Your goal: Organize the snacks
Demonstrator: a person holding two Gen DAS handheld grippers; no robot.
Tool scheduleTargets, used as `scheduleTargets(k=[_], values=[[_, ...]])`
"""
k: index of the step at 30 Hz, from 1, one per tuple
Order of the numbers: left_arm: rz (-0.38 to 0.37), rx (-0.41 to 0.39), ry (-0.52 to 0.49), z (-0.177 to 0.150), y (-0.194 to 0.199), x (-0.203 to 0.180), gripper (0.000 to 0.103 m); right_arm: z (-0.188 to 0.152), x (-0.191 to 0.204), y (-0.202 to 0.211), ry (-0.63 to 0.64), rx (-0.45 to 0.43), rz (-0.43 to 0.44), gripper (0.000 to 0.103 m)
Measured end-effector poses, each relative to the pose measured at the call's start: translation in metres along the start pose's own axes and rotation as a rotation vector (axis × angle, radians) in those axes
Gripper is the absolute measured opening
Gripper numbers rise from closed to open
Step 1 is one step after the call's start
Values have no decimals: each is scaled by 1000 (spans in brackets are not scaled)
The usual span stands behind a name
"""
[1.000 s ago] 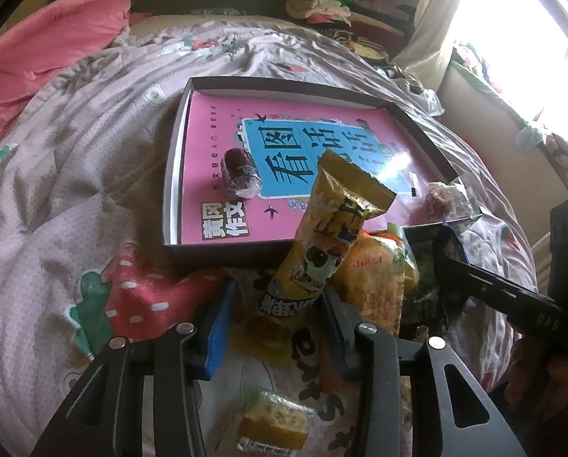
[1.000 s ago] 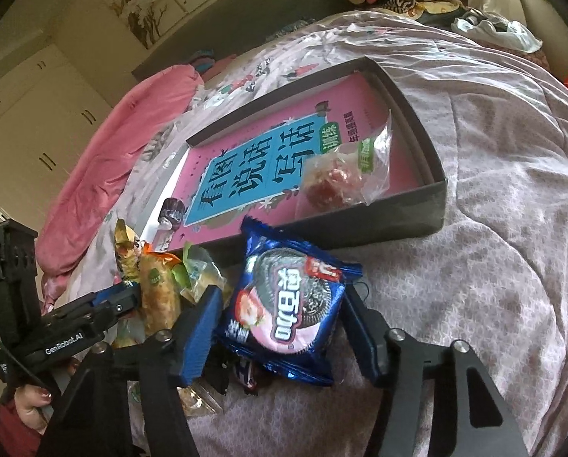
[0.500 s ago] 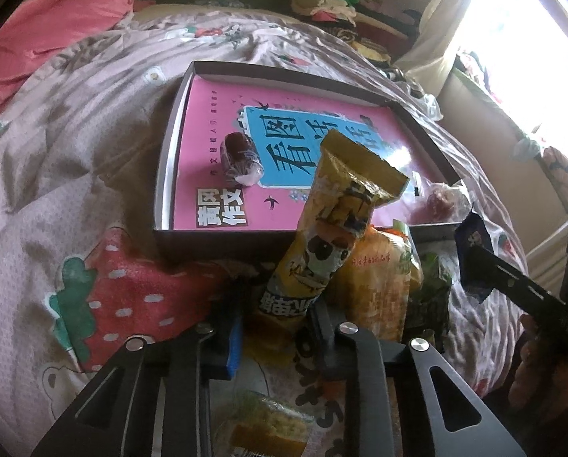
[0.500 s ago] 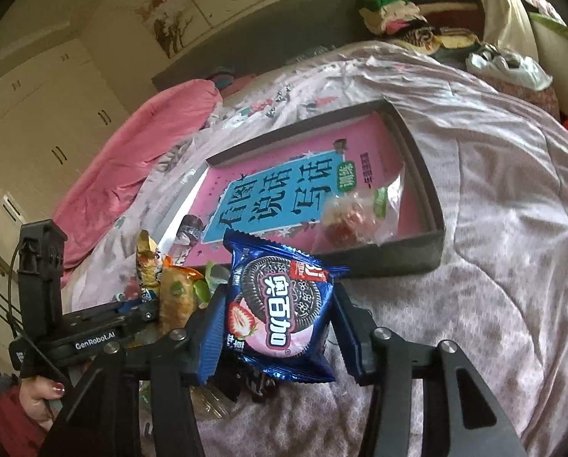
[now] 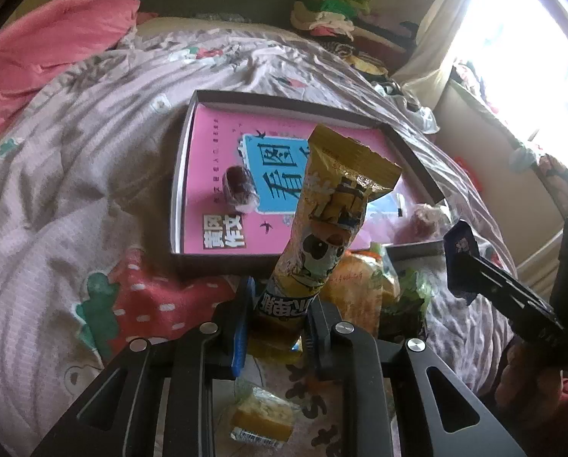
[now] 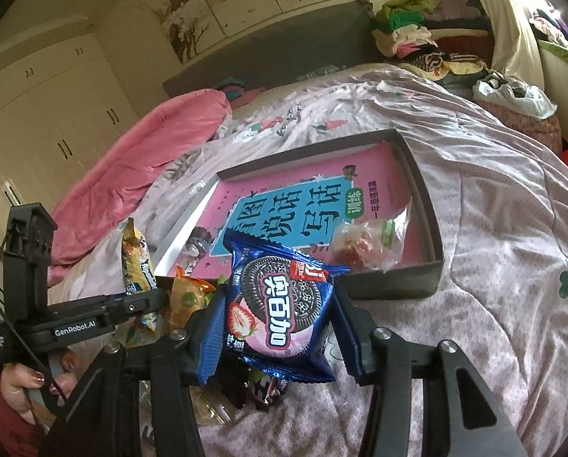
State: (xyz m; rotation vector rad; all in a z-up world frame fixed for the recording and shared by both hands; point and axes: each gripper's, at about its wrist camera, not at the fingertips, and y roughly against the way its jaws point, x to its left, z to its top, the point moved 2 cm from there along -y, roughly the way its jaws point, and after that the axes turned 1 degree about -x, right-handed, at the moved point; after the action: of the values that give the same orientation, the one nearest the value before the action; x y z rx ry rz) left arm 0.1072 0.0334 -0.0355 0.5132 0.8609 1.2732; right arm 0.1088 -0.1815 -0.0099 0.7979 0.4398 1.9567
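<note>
The tall yellow snack packet (image 5: 333, 221) and blue cookie wrapper (image 6: 284, 304) are glossy crinkled foil-plastic, the dark shallow box (image 6: 432, 236) matt card, the pink quilted bedspread (image 5: 55, 198) soft cloth.

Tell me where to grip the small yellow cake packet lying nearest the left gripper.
Judging from the left wrist view, take the cake packet across its short sides, coming straight down from above. It lies flat on the bedspread, so no edge is raised to slip under. Both grippers are full now: the left gripper holds the yellow snack bag.
</note>
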Motion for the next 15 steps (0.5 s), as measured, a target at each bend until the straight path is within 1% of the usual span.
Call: scheduleTargets(k=[15], values=[[12,-51,5,10,20,-5,25,5,5,8,36,-44,-9,51]])
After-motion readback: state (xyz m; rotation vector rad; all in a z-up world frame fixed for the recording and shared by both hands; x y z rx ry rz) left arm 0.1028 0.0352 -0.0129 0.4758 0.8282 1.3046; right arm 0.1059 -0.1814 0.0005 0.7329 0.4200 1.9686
